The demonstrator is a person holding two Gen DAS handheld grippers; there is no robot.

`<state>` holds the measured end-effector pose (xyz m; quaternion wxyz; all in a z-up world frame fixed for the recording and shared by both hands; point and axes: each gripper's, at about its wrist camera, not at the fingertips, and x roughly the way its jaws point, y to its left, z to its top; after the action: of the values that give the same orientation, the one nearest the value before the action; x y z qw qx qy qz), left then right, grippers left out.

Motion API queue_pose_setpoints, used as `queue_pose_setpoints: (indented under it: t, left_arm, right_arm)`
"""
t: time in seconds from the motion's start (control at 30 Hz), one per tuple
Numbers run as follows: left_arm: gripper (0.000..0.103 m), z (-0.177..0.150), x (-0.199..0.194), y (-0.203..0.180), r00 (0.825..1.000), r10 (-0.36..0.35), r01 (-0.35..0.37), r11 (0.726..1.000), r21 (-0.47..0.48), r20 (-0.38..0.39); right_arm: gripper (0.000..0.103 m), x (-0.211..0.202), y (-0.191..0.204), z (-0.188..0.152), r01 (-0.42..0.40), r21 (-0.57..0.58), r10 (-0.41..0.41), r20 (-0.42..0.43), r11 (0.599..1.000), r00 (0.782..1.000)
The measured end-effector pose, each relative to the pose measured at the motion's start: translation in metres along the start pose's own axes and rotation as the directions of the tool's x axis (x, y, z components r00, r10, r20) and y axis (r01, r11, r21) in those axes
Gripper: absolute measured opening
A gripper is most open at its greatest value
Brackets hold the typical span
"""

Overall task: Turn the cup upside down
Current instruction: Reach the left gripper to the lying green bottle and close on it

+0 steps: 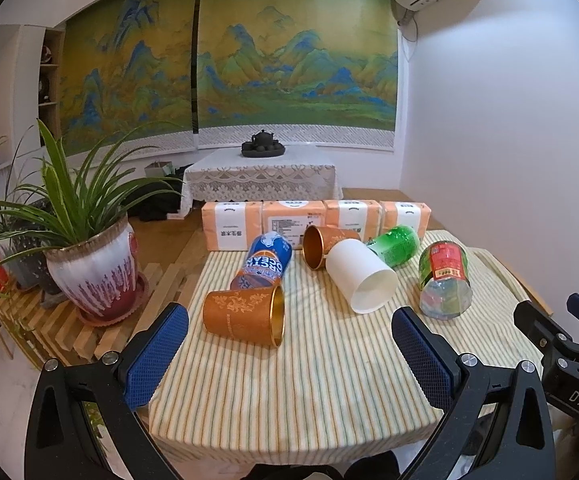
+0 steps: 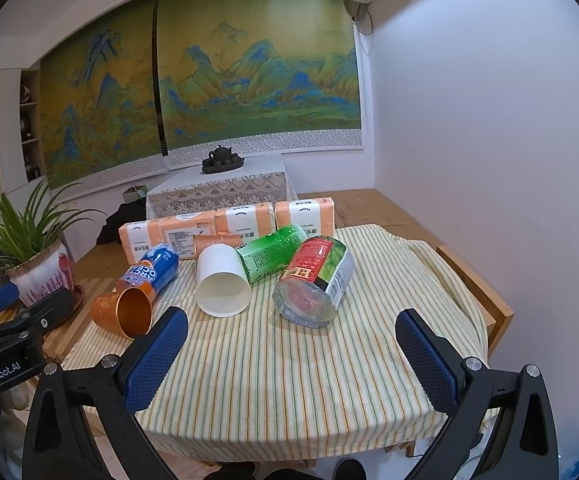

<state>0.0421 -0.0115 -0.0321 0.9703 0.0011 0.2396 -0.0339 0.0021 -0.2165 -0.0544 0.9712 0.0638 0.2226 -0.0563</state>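
Note:
Three cups lie on their sides on the striped tablecloth (image 1: 289,380). An orange cup with a gold inside (image 1: 245,314) lies nearest my left gripper, mouth to the right; it shows at the left in the right wrist view (image 2: 123,312). A white paper cup (image 1: 359,274) (image 2: 222,280) lies in the middle, mouth toward me. A second orange cup (image 1: 323,245) lies behind it. My left gripper (image 1: 289,356) is open and empty, short of the near orange cup. My right gripper (image 2: 291,356) is open and empty, short of the white cup.
A blue bottle (image 1: 265,264), a green bottle (image 1: 395,245) and a red-labelled bottle (image 1: 443,280) lie on the cloth among the cups. Orange tissue packs (image 1: 313,220) line the far edge. A potted plant (image 1: 93,268) stands on a slatted rack at the left.

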Motion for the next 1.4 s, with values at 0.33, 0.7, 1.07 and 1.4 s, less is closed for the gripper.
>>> queue_pose_setpoints:
  t: [0.33, 0.7, 1.07, 1.4]
  left_arm:
    - [0.103, 0.01, 0.037, -0.012, 0.991, -0.098, 0.105, 0.992, 0.074, -0.091]
    - [0.103, 0.04, 0.105, -0.062, 0.954, -0.13, 0.208, 0.935, 0.288, -0.269]
    - [0.103, 0.085, 0.175, -0.128, 0.924, -0.12, 0.284, 0.851, 0.442, -0.362]
    - [0.093, 0.108, 0.258, -0.171, 0.867, -0.101, 0.342, 0.832, 0.437, -0.487]
  right_arm:
    - [0.103, 0.005, -0.018, -0.003, 0.021, 0.029, -0.021, -0.01, 0.999, 1.0]
    - [0.103, 0.009, -0.052, -0.011, 0.048, 0.088, -0.046, -0.025, 0.995, 0.999]
    - [0.103, 0.017, -0.093, -0.021, 0.101, 0.145, -0.095, -0.051, 0.984, 0.994]
    - [0.103, 0.022, -0.127, -0.034, 0.171, 0.196, -0.156, -0.089, 0.966, 0.984]
